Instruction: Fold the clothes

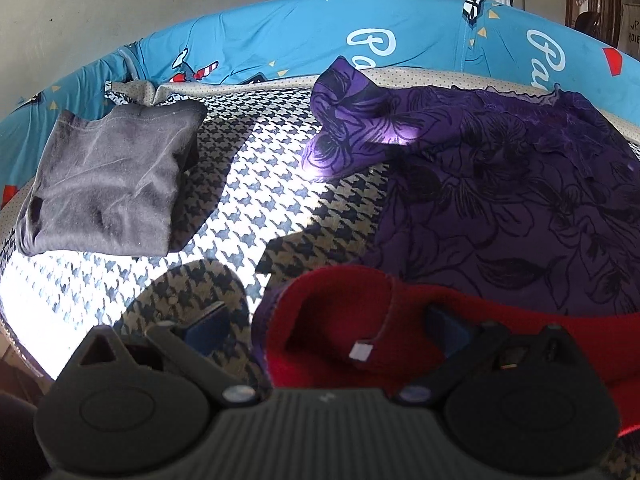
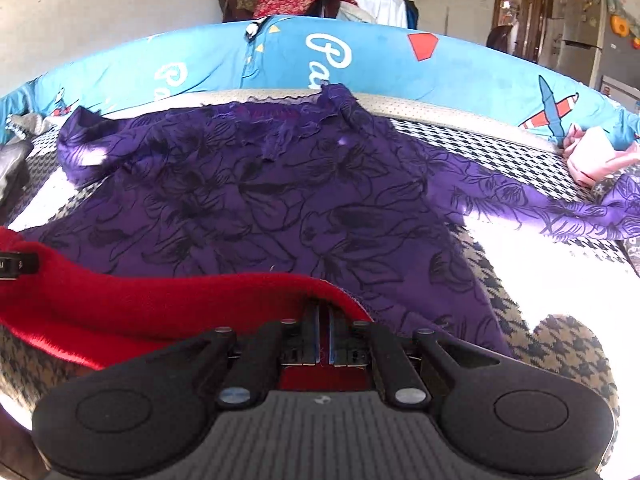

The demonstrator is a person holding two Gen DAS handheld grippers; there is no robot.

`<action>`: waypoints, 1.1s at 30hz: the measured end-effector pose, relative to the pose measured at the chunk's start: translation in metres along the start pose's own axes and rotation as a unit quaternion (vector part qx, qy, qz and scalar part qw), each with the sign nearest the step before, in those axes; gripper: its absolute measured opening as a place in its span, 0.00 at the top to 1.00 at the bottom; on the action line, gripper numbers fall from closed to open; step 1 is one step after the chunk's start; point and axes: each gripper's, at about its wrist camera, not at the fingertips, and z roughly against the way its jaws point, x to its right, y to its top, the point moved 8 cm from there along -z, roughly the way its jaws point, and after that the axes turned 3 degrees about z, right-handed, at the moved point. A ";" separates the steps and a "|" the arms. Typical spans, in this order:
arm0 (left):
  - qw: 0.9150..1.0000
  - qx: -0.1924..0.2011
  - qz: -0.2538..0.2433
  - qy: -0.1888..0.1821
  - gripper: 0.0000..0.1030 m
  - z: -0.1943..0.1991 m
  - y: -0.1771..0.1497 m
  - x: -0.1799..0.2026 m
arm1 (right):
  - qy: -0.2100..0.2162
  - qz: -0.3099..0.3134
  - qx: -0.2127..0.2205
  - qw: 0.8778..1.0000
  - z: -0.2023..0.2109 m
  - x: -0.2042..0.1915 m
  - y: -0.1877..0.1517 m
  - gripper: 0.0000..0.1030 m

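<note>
- The left gripper hangs low over the near edge of a soft red knitted garment; its fingers stand wide apart, one over the houndstooth cover and the other over the red cloth, and they grip nothing
- The right gripper has its fingers pressed together on the far edge of the same red knitted garment, pinching the fabric between the blue pads
- A small white tag on a thin cord lies on the red garment between the left fingers
- The red garment lies at the front of a bed with a black-and-white houndstooth cover, its far edge lying over the hem of a purple blouse with a dark floral print
- The purple blouse is spread flat across the bed, one sleeve reaching toward a pink cloth on the right side
- A folded grey garment rests on the left part of the bed, well apart from the red one
- A blue printed cushion with white lettering runs along the back of the bed
- Strong sunlight falls in bright patches on the cover
</note>
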 end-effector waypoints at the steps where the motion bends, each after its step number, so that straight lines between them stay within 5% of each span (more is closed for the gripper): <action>1: 1.000 0.000 0.001 0.000 0.00 -0.003 0.003 0.000 | -0.002 -0.003 -0.002 1.000 0.000 0.002 0.003 0.96; 8: 1.000 -0.007 0.017 -0.001 0.00 -0.022 0.013 0.000 | 0.057 0.038 0.019 0.997 0.045 -0.026 -0.011 0.95; 14: 0.999 -0.012 0.030 -0.004 0.00 -0.034 0.021 0.000 | 0.138 0.083 -0.005 0.987 0.061 -0.066 -0.041 0.95; 18: 0.999 -0.006 0.032 -0.017 0.00 -0.021 0.019 -0.004 | 0.127 0.139 0.003 0.982 0.055 -0.089 -0.051 0.92; 26: 0.998 0.008 0.046 -0.043 0.00 0.002 0.014 -0.016 | 0.124 0.175 0.011 0.977 0.037 -0.107 -0.055 0.71; 33: 0.997 0.009 0.052 -0.061 0.00 0.015 0.003 -0.022 | 0.112 0.194 0.038 0.974 0.029 -0.113 -0.055 0.69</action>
